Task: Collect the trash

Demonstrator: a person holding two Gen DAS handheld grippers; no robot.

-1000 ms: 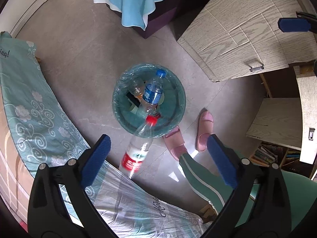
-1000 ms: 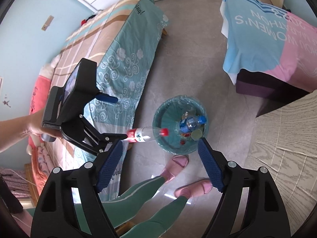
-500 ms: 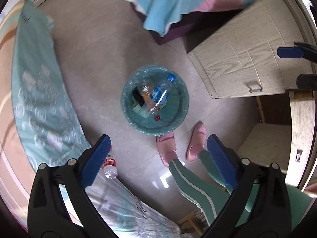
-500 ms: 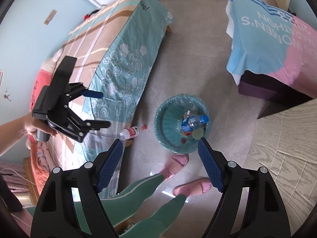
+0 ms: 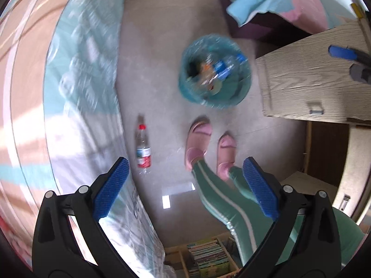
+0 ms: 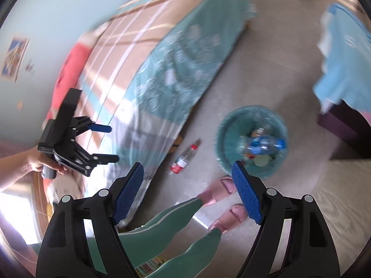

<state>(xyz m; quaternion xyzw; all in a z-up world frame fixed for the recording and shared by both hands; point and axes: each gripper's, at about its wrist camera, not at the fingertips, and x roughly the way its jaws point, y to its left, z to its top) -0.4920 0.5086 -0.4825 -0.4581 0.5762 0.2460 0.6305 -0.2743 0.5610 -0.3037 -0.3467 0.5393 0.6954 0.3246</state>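
A plastic bottle lies on the floor by the bed's edge, short of the bin; both the left gripper and right gripper gape wide and empty, so one should drop low and close across the bottle's middle.

A home bedroom: a quilted bed, wooden wardrobe and low bookshelf.

A clear plastic bottle with a red cap and red label is seen lying on its side on the grey floor, just beside the bed edge, cap end towards the bin. A round teal trash bin, lined with a clear bag, is seen upright nearby, holding a blue-capped bottle and other blurred items.
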